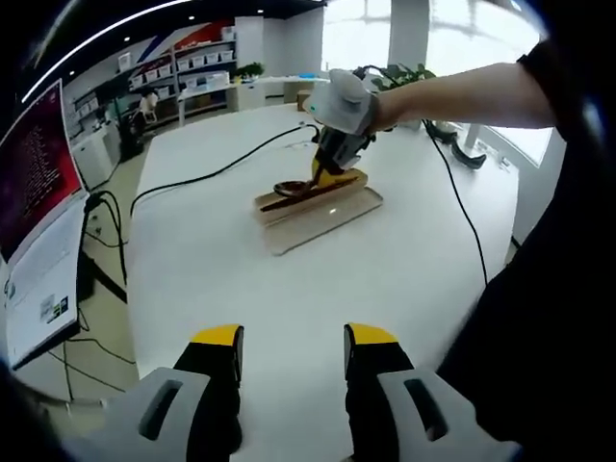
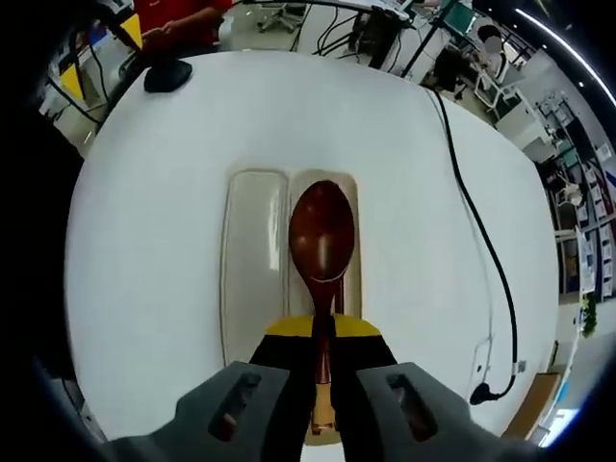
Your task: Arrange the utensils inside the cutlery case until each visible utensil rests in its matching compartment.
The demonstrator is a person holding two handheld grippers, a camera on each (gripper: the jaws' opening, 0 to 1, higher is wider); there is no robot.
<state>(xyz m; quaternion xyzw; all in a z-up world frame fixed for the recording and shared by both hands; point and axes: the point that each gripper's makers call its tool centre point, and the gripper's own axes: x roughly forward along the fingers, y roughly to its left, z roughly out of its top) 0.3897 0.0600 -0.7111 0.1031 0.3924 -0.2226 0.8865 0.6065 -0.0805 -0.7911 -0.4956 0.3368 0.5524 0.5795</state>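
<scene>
Your right gripper point(image 2: 323, 332) clamps dark brown wooden spoon point(image 2: 322, 245) by handle — bowl hangs over right compartment of pale two-slot cutlery case point(image 2: 252, 260), mid-table, likely for lowering in. Left gripper point(image 1: 293, 337) — jaws apart, nothing held, waiting near table edge.

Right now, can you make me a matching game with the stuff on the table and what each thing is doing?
Things:
1. spoon
2. left gripper
3. cutlery case
4. black cable

States:
A. open, holding nothing
B. lying flat on the white table
C. held by the right gripper, bowl over the case's right compartment
D. trailing across the table

Pairs: 1-C, 2-A, 3-B, 4-D
</scene>
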